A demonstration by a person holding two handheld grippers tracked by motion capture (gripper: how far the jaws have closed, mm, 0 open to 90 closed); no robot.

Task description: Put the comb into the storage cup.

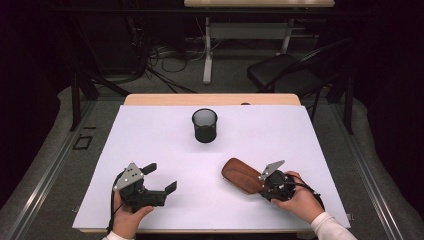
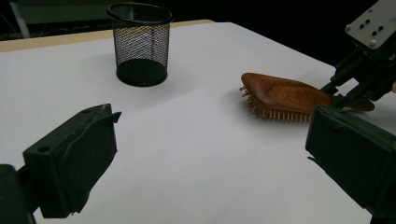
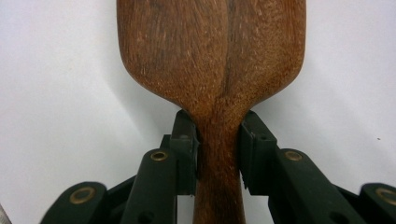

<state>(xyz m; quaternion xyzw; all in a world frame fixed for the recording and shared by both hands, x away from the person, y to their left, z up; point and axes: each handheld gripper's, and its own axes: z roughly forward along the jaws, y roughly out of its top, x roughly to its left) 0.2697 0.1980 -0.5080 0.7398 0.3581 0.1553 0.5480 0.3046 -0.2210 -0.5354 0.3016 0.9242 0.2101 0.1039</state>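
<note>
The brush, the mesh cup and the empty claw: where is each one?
brush [image 2: 280,93], left gripper view, on its wooden back.
mesh cup [image 1: 204,126], high view, on its side wall.
left gripper [image 1: 160,177], high view, midway between its open jaws.

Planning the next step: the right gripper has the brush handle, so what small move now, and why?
Probably lift the wooden hairbrush slightly: the right gripper is shut on its handle, bristles down on the table, and the mesh cup stands apart.

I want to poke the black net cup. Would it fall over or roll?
The mesh cup stands upright on its flat solid base on the white table, so a low poke would probably slide it. It looks empty and see-through, likely light, so a high poke might tip it. On its round side, it could roll.
</note>
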